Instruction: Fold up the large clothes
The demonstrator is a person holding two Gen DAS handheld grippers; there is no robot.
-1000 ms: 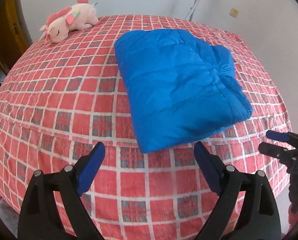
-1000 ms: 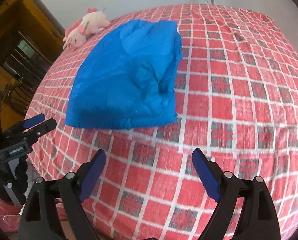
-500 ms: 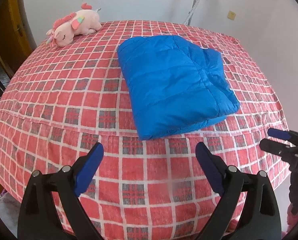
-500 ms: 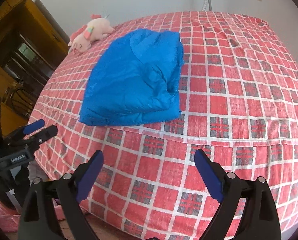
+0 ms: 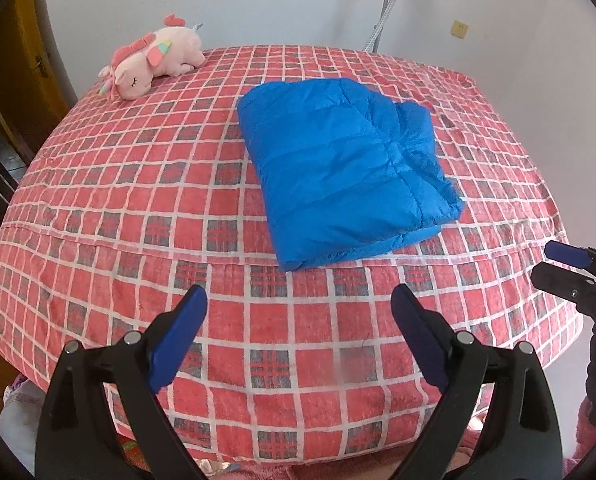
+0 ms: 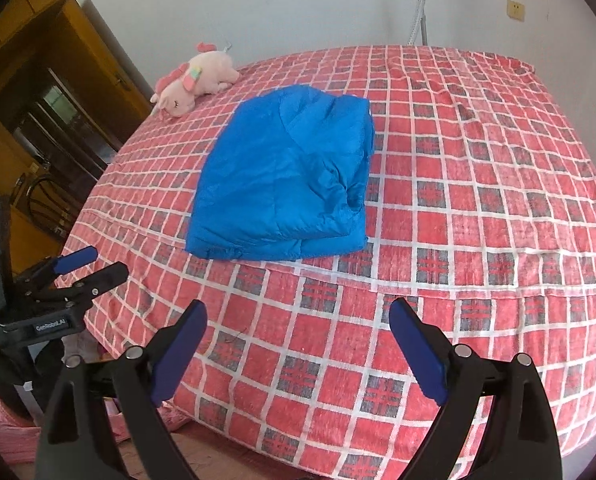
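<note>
A blue quilted jacket (image 5: 346,172) lies folded into a compact rectangle on the red checked bed (image 5: 137,184), near its front edge. The right wrist view shows the same jacket (image 6: 285,176) from its open-edged side. My left gripper (image 5: 300,312) is open and empty, held off the bed's front side, well short of the jacket. My right gripper (image 6: 298,320) is likewise open and empty, below the bed edge. Each gripper shows in the other's view: the right gripper (image 5: 558,262) at the far right, the left gripper (image 6: 91,264) at the far left.
A pink plush unicorn (image 5: 153,60) rests at the bed's far left corner. A wooden cabinet (image 6: 37,92) stands left of the bed. White walls (image 5: 257,0) close the back and right. Pink cloth (image 6: 5,436) lies on the floor below.
Both grippers have pulled back and away from the bed, so the jacket appears smaller and farther off. The folded jacket has not moved. Both stayed open.
</note>
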